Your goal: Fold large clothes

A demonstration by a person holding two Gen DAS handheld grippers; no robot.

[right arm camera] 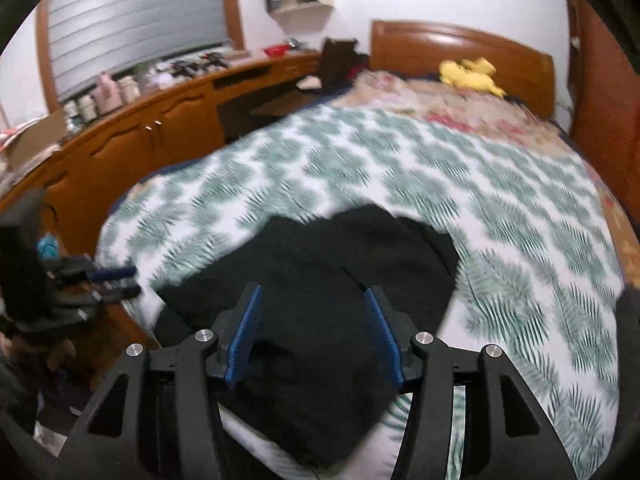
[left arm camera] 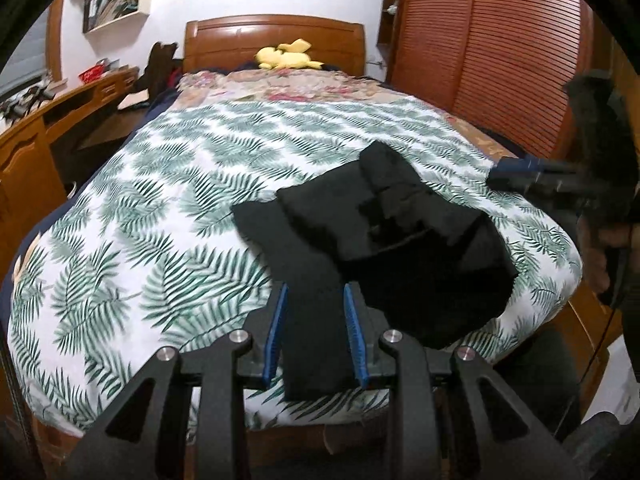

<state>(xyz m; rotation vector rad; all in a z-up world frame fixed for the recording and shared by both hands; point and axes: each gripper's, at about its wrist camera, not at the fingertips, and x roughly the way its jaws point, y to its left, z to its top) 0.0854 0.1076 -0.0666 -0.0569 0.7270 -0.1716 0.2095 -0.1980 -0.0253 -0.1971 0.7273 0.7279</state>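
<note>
A black garment point(left arm camera: 400, 220) lies partly folded in layers on the leaf-print bedspread point(left arm camera: 160, 208), near the foot of the bed. In the left wrist view one strip of it runs toward me and shows between the blue pads of my left gripper point(left arm camera: 315, 292). In the right wrist view that left gripper point(right arm camera: 134, 280) hangs off the bed's left edge, its fingers apart and bare. My right gripper point(right arm camera: 313, 292) stands open over the near part of the black garment point(right arm camera: 320, 248), its pads clear of the cloth. From the left wrist view the right gripper point(left arm camera: 496, 174) is blurred beside the bed's right edge.
A yellow plush toy point(left arm camera: 286, 58) lies by the wooden headboard point(left arm camera: 276, 36). A long wooden cabinet point(right arm camera: 160, 136) with clutter on top runs along the bed's left side. A slatted wooden wardrobe point(left arm camera: 492, 48) stands on the right. A floral blanket point(left arm camera: 288, 86) covers the head end.
</note>
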